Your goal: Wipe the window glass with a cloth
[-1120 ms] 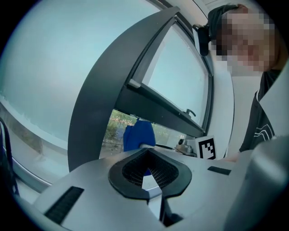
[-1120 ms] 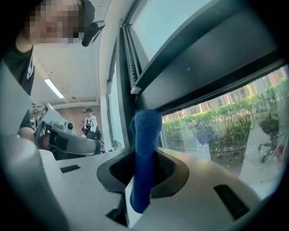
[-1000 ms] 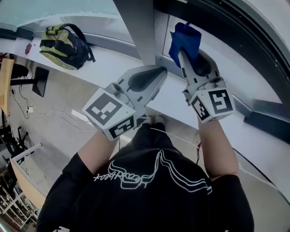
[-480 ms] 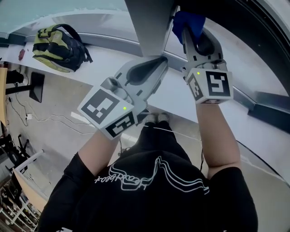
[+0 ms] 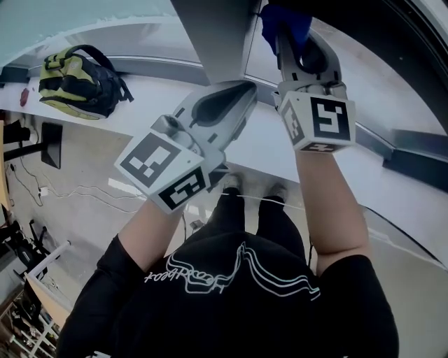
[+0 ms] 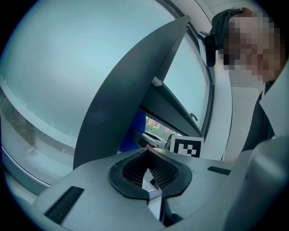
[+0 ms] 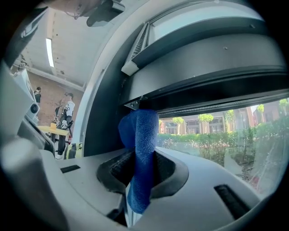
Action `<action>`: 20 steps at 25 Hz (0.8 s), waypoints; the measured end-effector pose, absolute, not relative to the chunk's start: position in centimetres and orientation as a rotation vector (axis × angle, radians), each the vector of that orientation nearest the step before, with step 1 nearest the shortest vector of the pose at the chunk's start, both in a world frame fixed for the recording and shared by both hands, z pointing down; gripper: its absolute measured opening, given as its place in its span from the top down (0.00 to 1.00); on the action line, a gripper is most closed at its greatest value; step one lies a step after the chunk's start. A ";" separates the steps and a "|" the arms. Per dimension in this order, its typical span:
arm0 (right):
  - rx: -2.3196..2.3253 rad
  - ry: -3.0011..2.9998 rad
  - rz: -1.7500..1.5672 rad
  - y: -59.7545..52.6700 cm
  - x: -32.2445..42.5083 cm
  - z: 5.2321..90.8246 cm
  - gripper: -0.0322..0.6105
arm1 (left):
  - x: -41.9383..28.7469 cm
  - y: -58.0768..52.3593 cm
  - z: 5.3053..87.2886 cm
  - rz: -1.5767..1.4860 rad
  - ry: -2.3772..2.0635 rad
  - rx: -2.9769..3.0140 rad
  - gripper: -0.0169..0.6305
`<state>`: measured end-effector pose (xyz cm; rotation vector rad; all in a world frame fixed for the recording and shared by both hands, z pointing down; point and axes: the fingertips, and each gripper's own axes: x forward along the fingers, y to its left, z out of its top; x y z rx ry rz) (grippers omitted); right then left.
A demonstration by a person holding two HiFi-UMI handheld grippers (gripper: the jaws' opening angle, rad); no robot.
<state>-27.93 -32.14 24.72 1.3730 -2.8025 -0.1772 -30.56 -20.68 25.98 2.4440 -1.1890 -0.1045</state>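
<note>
My right gripper (image 5: pixel 288 28) is raised toward the window glass (image 7: pixel 226 131) and is shut on a blue cloth (image 7: pixel 141 153), which sticks up past the jaws to the dark window frame (image 7: pixel 203 72). In the head view the blue cloth (image 5: pixel 283 19) shows at the top edge, above the gripper's marker cube. My left gripper (image 5: pixel 238 94) is held beside the grey window post (image 5: pixel 217 35), its jaws shut with nothing between them. In the left gripper view the left gripper (image 6: pixel 146 169) points at that post (image 6: pixel 122 103), with the blue cloth (image 6: pixel 134 133) peeking behind it.
A green and black backpack (image 5: pixel 77 73) lies on the white window ledge (image 5: pixel 140 98) at the left. Chairs and cables are on the floor (image 5: pixel 84 182) below. A person (image 6: pixel 253 40) stands at the right in the left gripper view, and other people (image 7: pixel 63 122) are far off.
The right gripper has risen with the cloth toward the upper frame, so the cloth now reaches the head view's top edge. The left gripper has stayed beside the post.
</note>
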 end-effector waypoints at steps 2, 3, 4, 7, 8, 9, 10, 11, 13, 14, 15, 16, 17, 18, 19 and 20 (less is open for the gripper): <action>1.386 -2.800 -0.193 -32.2 -27.4 24.9 0.85 | -30.3 -20.9 26.4 -0.095 -1.200 2.436 0.96; 1.392 -2.801 -0.195 -32.3 -27.1 25.0 0.85 | -30.2 -21.0 26.5 -0.090 -1.209 2.429 0.96; 1.400 -2.800 -0.190 -32.3 -26.7 25.2 0.85 | -30.0 -21.1 26.7 -0.085 -1.218 2.423 0.96; 1.419 -2.796 -0.176 -32.2 -25.5 25.7 0.85 | -29.3 -21.2 26.8 -0.083 -1.245 2.409 0.96; 1.425 -2.795 -0.179 -32.2 -24.9 25.7 0.85 | -29.0 -21.1 26.7 -0.085 -1.255 2.405 0.96; 1.431 -2.796 -0.184 -32.2 -24.3 25.6 0.85 | -28.6 -21.0 26.7 -0.088 -1.265 2.398 0.96; 1.435 -2.797 -0.187 -32.2 -23.7 25.5 0.85 | -28.2 -20.9 26.7 -0.089 -1.273 2.390 0.96; 1.438 -2.798 -0.186 -32.2 -23.1 25.5 0.85 | -27.7 -20.8 26.9 -0.088 -1.279 2.382 0.96; 1.446 -2.800 -0.176 -32.2 -21.7 25.6 0.85 | -26.6 -20.4 27.2 -0.080 -1.286 2.369 0.96; 1.450 -2.800 -0.173 -32.1 -20.9 25.7 0.85 | -26.0 -20.2 27.3 -0.078 -1.292 2.364 0.96; 1.453 -2.798 -0.170 -32.1 -20.1 25.8 0.85 | -25.4 -20.1 27.3 -0.078 -1.299 2.360 0.96; 1.455 -2.797 -0.169 -32.0 -19.2 25.8 0.85 | -24.7 -19.9 27.3 -0.080 -1.305 2.355 0.96; 1.458 -2.798 -0.172 -31.9 -18.3 25.8 0.85 | -23.8 -19.8 27.3 -0.080 -1.309 2.351 0.96; 1.462 -2.800 -0.178 -31.8 -17.2 25.8 0.85 | -22.8 -19.7 27.4 -0.079 -1.310 2.348 0.96; 1.467 -2.801 -0.183 -31.8 -16.1 25.7 0.85 | -21.8 -19.6 27.5 -0.078 -1.309 2.346 0.96; 1.472 -2.800 -0.186 -31.7 -14.9 25.7 0.85 | -20.7 -19.5 27.5 -0.079 -1.306 2.345 0.96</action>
